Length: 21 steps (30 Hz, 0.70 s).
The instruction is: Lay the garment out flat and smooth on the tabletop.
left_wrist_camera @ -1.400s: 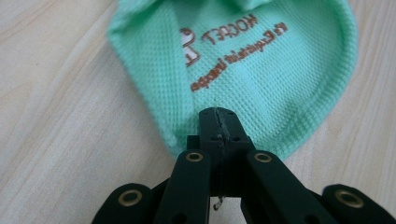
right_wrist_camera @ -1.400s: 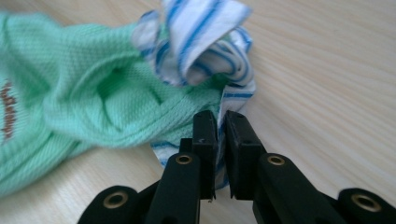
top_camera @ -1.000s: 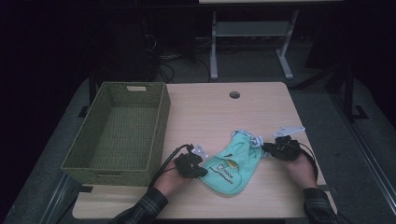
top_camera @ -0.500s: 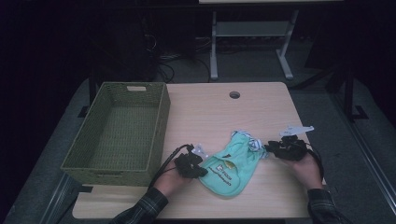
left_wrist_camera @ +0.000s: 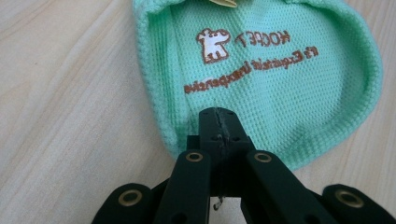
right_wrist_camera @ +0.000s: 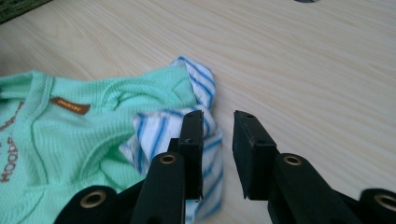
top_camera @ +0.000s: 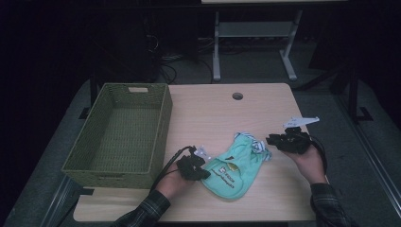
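Observation:
A mint green knit garment (top_camera: 231, 175) with brown lettering lies flat on the wooden table (top_camera: 213, 113). A blue-and-white striped part (right_wrist_camera: 154, 133) sticks out at its far right end. My left gripper (top_camera: 201, 171) sits at the garment's left edge. In the left gripper view its jaws (left_wrist_camera: 219, 123) are pressed together over the hem of the garment (left_wrist_camera: 261, 84), pinching the cloth. My right gripper (top_camera: 270, 140) hovers just right of the striped part. Its jaws (right_wrist_camera: 218, 140) stand a little apart and have just been closing slightly, with bare table showing between them.
A woven green basket (top_camera: 161, 127) with nothing in it stands on the table's left side. A round cable hole (top_camera: 237, 96) is near the far edge. Past the table are a dark floor, cables and a white stand.
The right gripper has lifted off the garment's right end and its jaws have parted. The left gripper and the garment have not moved.

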Tool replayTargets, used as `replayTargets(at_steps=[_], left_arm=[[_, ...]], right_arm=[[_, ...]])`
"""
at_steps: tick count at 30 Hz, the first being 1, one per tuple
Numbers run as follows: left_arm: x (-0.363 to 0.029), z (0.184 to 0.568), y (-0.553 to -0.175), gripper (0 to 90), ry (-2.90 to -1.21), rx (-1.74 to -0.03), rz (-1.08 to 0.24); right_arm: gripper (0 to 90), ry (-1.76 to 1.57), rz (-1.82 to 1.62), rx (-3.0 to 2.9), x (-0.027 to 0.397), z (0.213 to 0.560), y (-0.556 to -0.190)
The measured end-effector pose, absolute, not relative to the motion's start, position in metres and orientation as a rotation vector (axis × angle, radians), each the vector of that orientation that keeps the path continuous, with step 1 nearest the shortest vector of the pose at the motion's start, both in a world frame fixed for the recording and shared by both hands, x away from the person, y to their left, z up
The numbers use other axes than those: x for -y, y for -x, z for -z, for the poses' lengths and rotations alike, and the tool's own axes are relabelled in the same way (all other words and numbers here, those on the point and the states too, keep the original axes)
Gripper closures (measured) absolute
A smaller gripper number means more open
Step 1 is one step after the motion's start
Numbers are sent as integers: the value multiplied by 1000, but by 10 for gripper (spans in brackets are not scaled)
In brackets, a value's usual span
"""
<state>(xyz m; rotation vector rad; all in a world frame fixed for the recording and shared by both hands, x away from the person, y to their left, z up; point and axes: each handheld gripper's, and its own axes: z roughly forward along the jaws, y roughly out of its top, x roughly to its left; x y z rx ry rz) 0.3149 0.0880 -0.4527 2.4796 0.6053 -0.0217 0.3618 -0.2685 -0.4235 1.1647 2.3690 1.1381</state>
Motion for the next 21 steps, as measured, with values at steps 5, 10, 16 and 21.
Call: replayTargets(at_steps=[5, 10, 16, 21], left_arm=[[-88, 453, -315, 895, -2481, -604, 23], [-88, 453, -315, 895, -2482, -601, 20], [-88, 452, -316, 895, -2486, -587, 12], [-87, 453, -315, 895, -2477, -598, 16]], right_arm=[[732, -1123, -1142, -2416, 252, 423, -376], [775, -1111, -1142, -2434, 240, 422, -384], [795, -1078, -1122, -2470, 221, 420, -395], [795, -1064, -1104, -2501, 205, 422, -404]])
